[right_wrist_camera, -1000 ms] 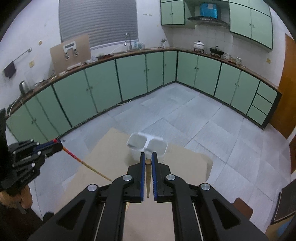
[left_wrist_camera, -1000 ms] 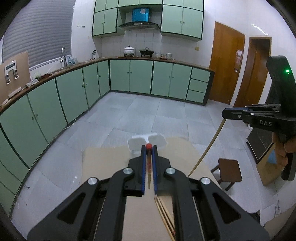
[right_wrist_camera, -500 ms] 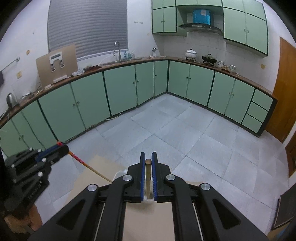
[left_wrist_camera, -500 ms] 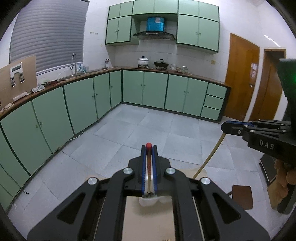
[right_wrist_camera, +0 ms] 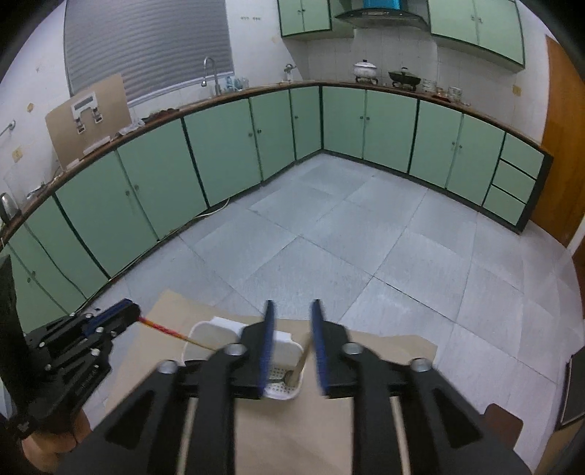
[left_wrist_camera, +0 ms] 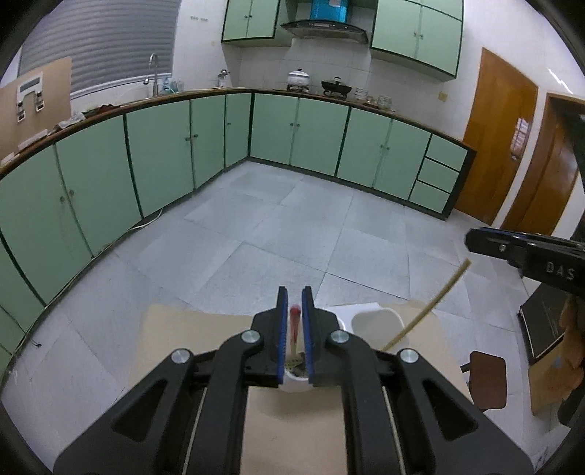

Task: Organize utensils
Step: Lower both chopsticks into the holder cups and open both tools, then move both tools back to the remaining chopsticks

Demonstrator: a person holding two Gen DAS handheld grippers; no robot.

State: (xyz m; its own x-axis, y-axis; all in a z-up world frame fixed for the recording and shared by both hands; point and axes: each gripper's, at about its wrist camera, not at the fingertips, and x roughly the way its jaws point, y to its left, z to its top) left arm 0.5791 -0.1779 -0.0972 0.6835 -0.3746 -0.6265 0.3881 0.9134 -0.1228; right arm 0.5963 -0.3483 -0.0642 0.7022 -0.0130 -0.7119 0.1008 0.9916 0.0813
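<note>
both grippers' jaws opening; red-tipped chopstick (left_wrist_camera: 294,330) and plain wooden chopstick (right_wrist_camera: 300,361) stand in white holder (right_wrist_camera: 283,392).

Kitchen w/ green base cabinets (left_wrist_camera: 175,157) running along two walls under a dark wooden countertop (right_wrist_camera: 256,89). Green wall cabinets (left_wrist_camera: 415,34) up top, range hood (left_wrist_camera: 323,25) w/ blue front between them. White lidded pot (left_wrist_camera: 299,77) & black wok (left_wrist_camera: 336,87) on the stove, jars just beside. Faucet (right_wrist_camera: 210,69) below a shuttered window (right_wrist_camera: 146,44). Cardboard panel (right_wrist_camera: 89,117) leans upright on the counter. Grey tiled floor (left_wrist_camera: 299,234). Brown wooden doors (left_wrist_camera: 501,146) at right. Small brown stool (left_wrist_camera: 486,378) near the cardboard-covered table (left_wrist_camera: 175,339).
</note>
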